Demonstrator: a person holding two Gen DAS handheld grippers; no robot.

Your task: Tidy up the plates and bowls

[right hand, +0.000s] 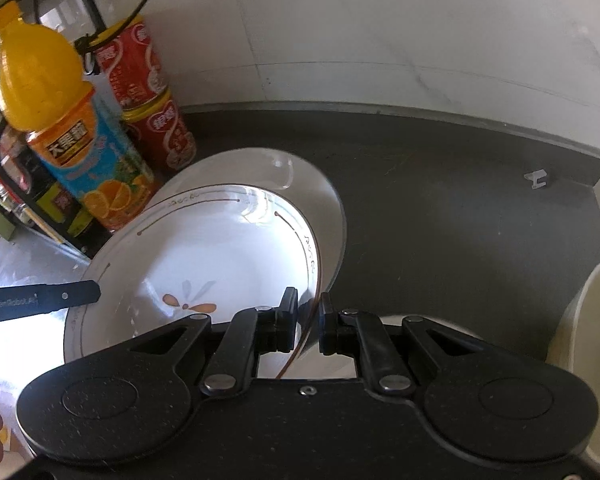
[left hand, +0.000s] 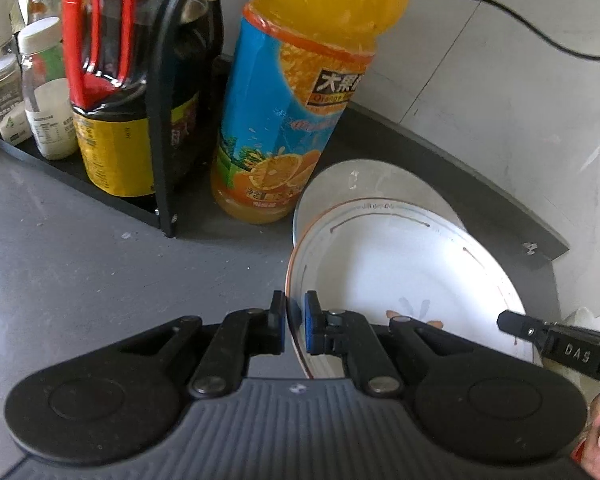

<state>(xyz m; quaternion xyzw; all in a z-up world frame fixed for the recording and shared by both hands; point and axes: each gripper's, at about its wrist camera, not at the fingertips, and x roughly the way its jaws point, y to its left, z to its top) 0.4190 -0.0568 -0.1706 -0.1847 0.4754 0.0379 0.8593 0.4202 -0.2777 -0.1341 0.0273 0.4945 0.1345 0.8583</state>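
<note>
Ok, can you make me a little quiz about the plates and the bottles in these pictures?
1. True or false: both grippers are clamped on the rim of the flower plate.
2. What stands closest behind the plates? A) orange juice bottle B) kettle C) toaster
3. Fill in: under the flower plate lies a plain white ____.

Key:
1. True: the left gripper pinches its left rim, the right gripper its right rim.
2. A
3. plate, showing beyond the flower plate.

White floral plate tilted, overlapping plain white plate, grey counter
</note>
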